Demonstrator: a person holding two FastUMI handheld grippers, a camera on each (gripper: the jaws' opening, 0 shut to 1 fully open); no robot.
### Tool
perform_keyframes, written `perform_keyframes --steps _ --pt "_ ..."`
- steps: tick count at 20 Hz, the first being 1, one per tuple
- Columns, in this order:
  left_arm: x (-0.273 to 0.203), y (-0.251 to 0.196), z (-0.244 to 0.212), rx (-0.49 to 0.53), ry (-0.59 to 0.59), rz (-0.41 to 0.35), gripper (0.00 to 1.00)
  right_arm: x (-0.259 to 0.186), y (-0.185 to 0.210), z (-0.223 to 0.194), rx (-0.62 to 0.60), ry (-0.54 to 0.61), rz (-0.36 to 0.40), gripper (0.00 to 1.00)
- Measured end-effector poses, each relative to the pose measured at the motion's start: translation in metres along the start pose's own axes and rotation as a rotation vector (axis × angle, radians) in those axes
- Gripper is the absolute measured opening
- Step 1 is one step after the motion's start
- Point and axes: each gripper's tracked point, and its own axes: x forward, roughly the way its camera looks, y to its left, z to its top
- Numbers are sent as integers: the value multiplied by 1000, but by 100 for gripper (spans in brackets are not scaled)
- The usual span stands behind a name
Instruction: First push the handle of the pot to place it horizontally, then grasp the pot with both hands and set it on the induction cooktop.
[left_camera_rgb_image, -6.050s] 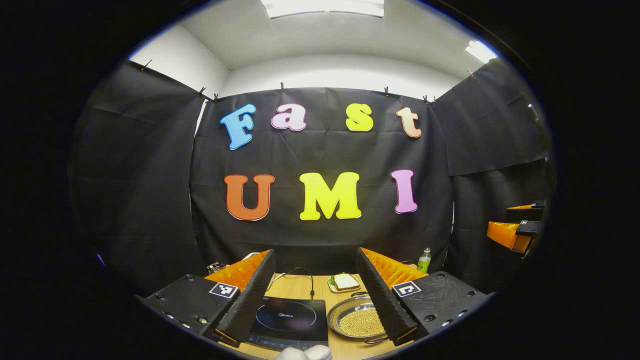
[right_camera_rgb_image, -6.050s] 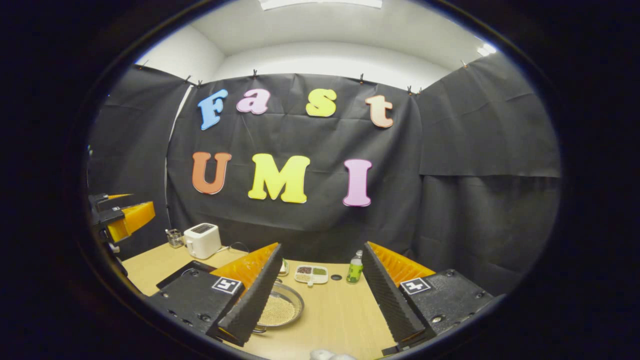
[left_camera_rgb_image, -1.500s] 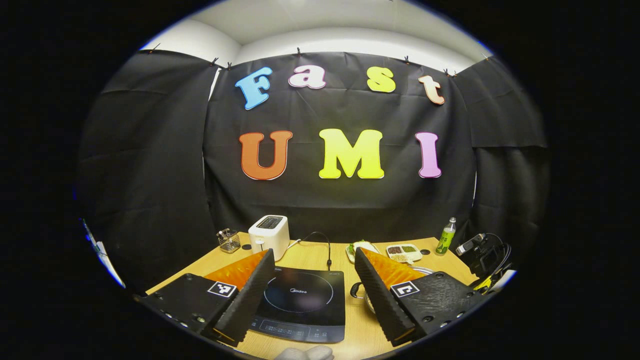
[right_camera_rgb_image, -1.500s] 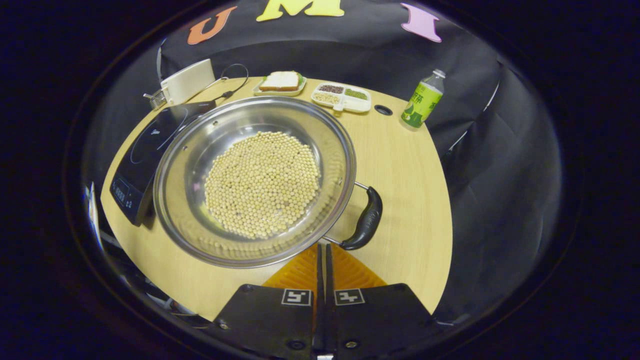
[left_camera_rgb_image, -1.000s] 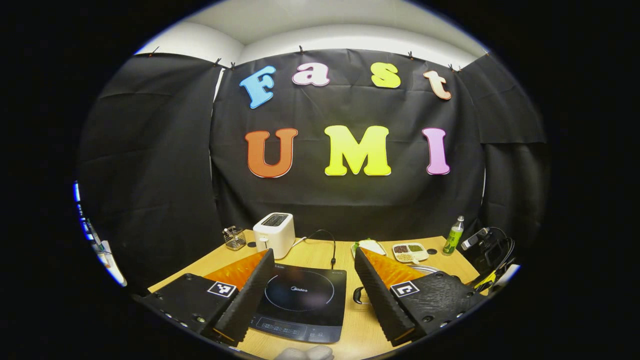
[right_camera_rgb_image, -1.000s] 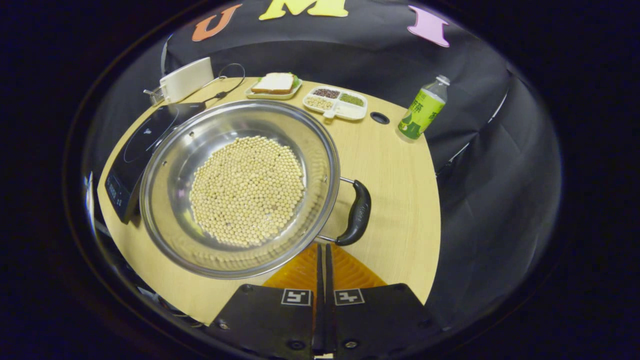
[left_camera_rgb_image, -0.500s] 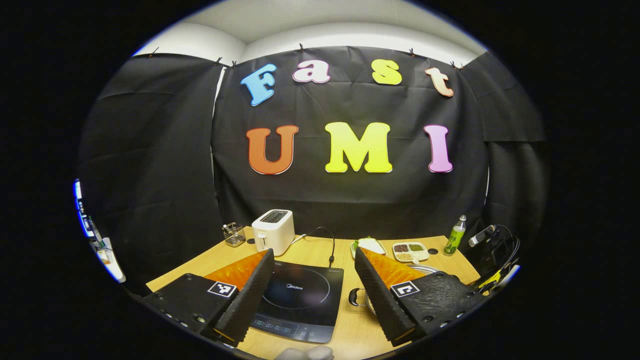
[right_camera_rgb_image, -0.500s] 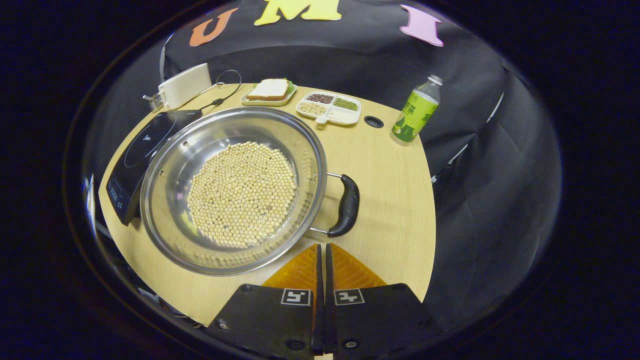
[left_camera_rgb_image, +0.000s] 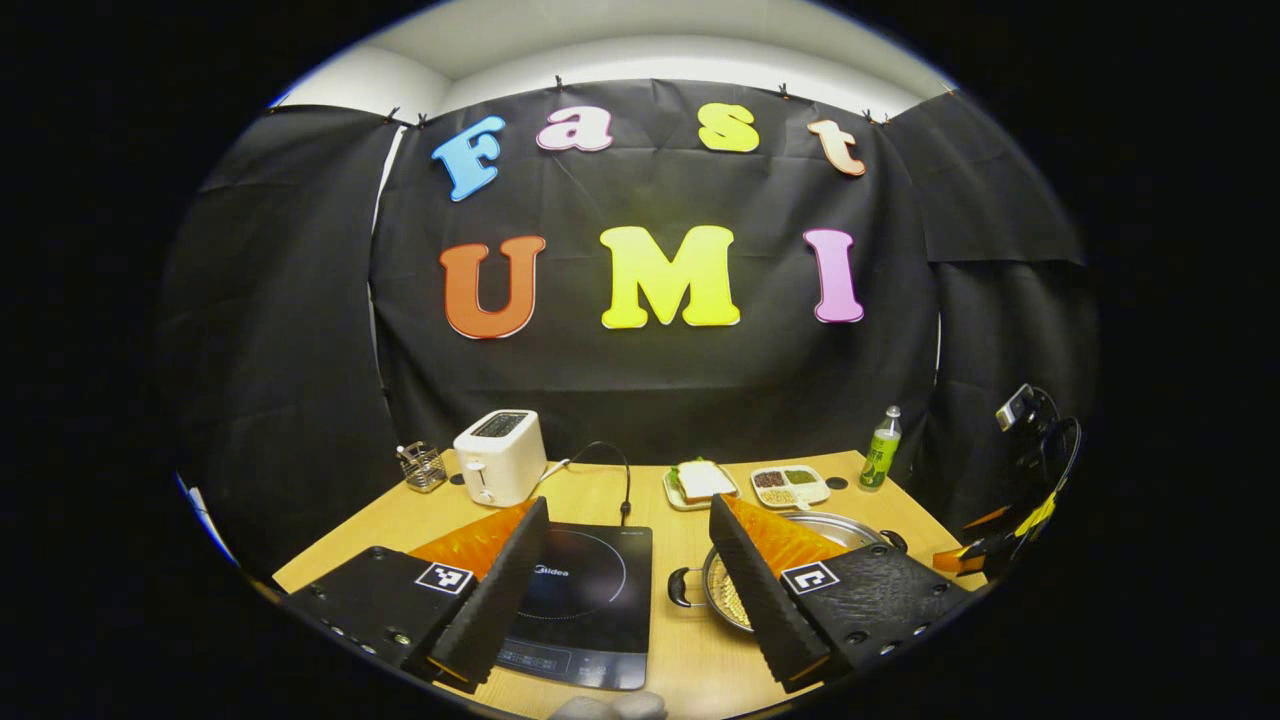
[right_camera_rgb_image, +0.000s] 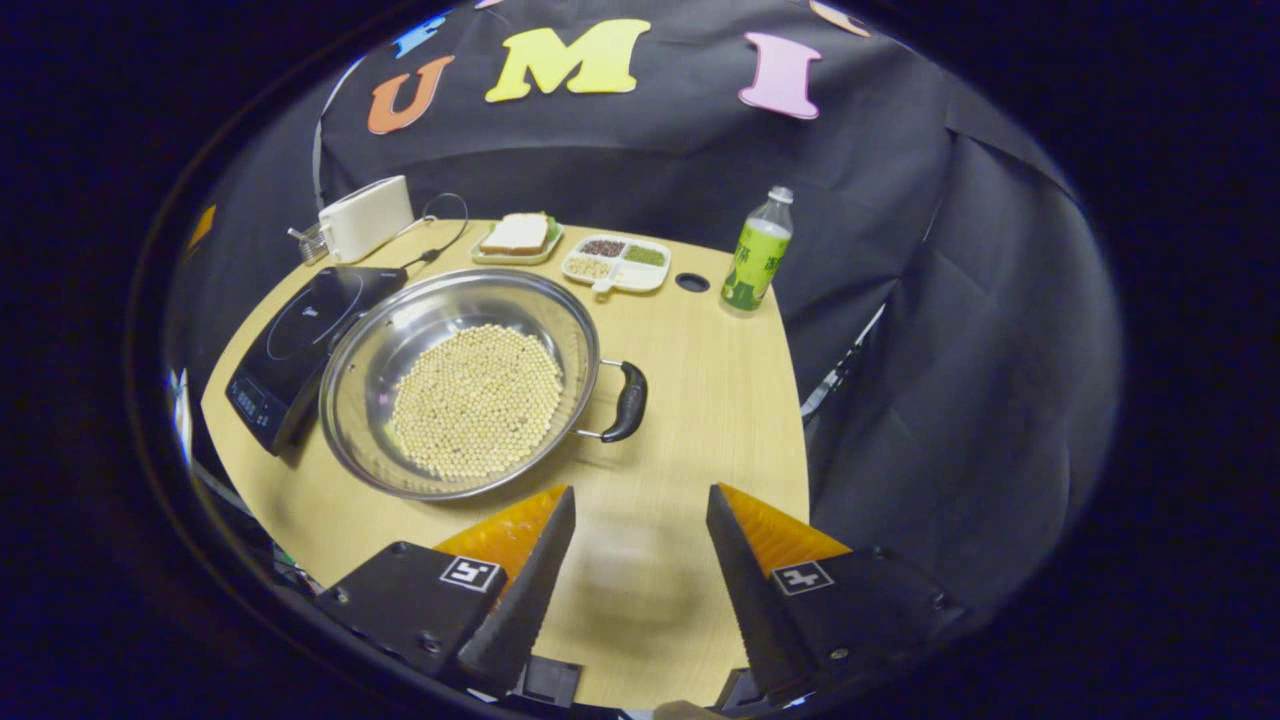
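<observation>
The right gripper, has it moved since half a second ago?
Yes. The right gripper has opened and drawn back from the pot, whose handle now lies farther from the fingertips; the bottle also looks smaller.

A: What does the left gripper (left_camera_rgb_image: 620, 590) look like?
B: Two wedge-shaped fingers with saw-toothed inner faces, each on a black block carrying screws and a square black-and-white marker.
A: And the right gripper (right_camera_rgb_image: 640, 575)?
B: The same build, with its own markers.
</observation>
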Motion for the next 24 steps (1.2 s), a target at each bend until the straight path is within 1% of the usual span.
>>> perform_keyframes --steps 3,4,5,6,7,8,10,14,15,16,18,20,21,22,23,24 --pt "11 -6 -20 -4 48 -9 96 -7 2 9 22 -35 1 84" --pt "17 -7 -26 -6 63 -12 96 -7 3 12 33 -43 6 87" --pt "22 -10 -34 -11 89 -15 96 -4 6 14 43 -43 11 84" --pt "28 -14 -44 -17 112 -25 96 -1 7 15 51 -39 16 84" --pt "32 -20 -51 -22 126 -41 96 2 9 16 58 -34 24 88" --pt "37 -25 -57 -31 137 -58 97 6 11 16 64 -28 27 84" --pt "47 -28 -72 -28 175 -57 96 12 15 19 74 -24 41 84" --pt "73 -32 -105 -6 241 -48 96 38 24 29 83 -13 67 84" --pt "80 -34 -115 -8 270 -52 96 46 26 31 85 0 73 88" --pt "86 -34 -124 -9 294 -53 96 53 26 33 85 1 69 84" --pt "97 -37 -142 -22 339 -59 96 68 24 41 78 -8 59 84" --pt "104 -44 -162 -43 399 -70 96 81 27 39 86 18 68 84" --pt "109 -47 -170 -55 420 -74 97 87 28 39 94 30 72 88" --pt "114 -49 -177 -59 438 -74 97 94 28 36 101 42 73 87" --pt "120 -50 -183 -58 453 -73 96 99 29 35 106 53 79 84" --pt "122 -52 -188 -60 466 -71 97 104 30 33 107 65 84 88"
